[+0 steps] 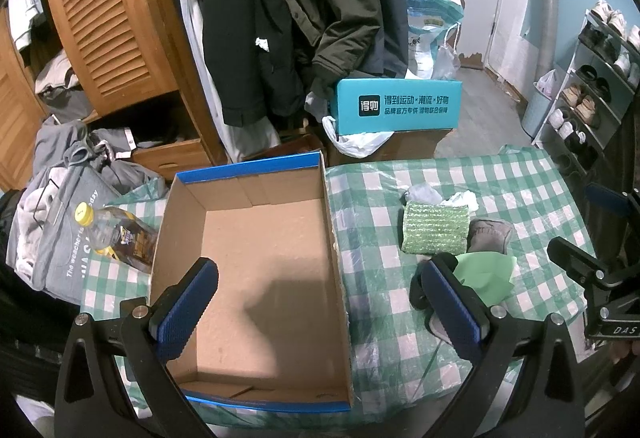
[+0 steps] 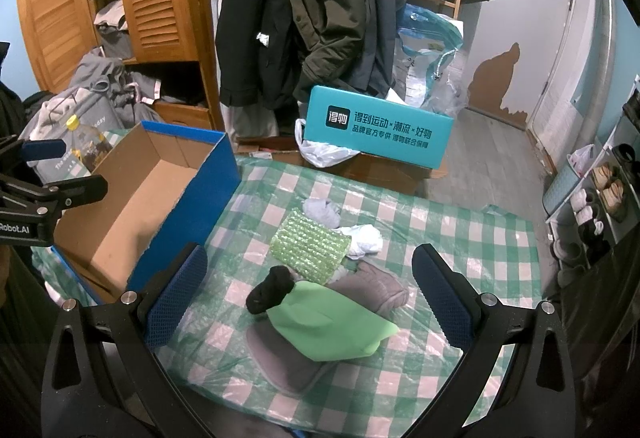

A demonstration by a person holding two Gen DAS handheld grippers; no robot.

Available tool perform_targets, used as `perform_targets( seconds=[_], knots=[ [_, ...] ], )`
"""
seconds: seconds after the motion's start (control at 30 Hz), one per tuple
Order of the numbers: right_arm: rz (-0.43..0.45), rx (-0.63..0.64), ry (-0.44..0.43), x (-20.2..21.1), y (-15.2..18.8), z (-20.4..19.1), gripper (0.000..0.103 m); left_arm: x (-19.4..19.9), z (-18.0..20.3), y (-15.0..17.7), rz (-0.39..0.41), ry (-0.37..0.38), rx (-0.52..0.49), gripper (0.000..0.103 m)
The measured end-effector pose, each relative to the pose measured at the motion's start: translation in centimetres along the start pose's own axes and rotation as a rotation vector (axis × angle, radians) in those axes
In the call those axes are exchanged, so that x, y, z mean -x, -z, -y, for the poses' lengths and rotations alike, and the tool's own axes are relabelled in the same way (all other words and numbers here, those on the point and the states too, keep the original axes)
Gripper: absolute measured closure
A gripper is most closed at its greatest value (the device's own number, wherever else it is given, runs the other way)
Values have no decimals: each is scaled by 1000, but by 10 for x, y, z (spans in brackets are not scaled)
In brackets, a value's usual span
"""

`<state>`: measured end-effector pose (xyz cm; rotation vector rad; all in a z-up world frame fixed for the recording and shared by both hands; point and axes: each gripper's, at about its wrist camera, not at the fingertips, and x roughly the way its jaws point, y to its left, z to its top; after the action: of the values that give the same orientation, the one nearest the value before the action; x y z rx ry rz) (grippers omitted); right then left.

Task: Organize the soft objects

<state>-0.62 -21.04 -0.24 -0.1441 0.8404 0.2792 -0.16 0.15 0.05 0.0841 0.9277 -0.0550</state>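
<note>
An open, empty cardboard box [image 1: 256,278] with blue outer walls sits on the checked table; it also shows in the right wrist view [image 2: 132,206]. To its right lie soft things: a green bubble-wrap pad [image 2: 310,246] [image 1: 436,228], a light green cloth [image 2: 332,322] [image 1: 486,270], a black sock [image 2: 270,290], grey slippers [image 2: 376,288] [image 1: 490,234], white tissue [image 2: 364,238] and a pale cloth [image 2: 322,210]. My left gripper [image 1: 316,306] is open over the box's right wall. My right gripper [image 2: 308,298] is open above the pile, holding nothing.
A plastic bottle [image 1: 116,232] lies left of the box. A teal shoebox [image 1: 398,104] stands beyond the table's far edge, under hanging coats [image 1: 304,6]. A wooden wardrobe [image 1: 108,18] is at the left and a shoe rack [image 1: 596,86] at the right.
</note>
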Motion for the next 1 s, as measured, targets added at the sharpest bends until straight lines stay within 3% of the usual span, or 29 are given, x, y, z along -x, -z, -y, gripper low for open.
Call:
perform_targets(
  seconds=[1.0],
  knots=[
    [-4, 5, 4, 0, 1, 2, 2, -2, 2, 7, -8, 2, 0, 0]
  ],
)
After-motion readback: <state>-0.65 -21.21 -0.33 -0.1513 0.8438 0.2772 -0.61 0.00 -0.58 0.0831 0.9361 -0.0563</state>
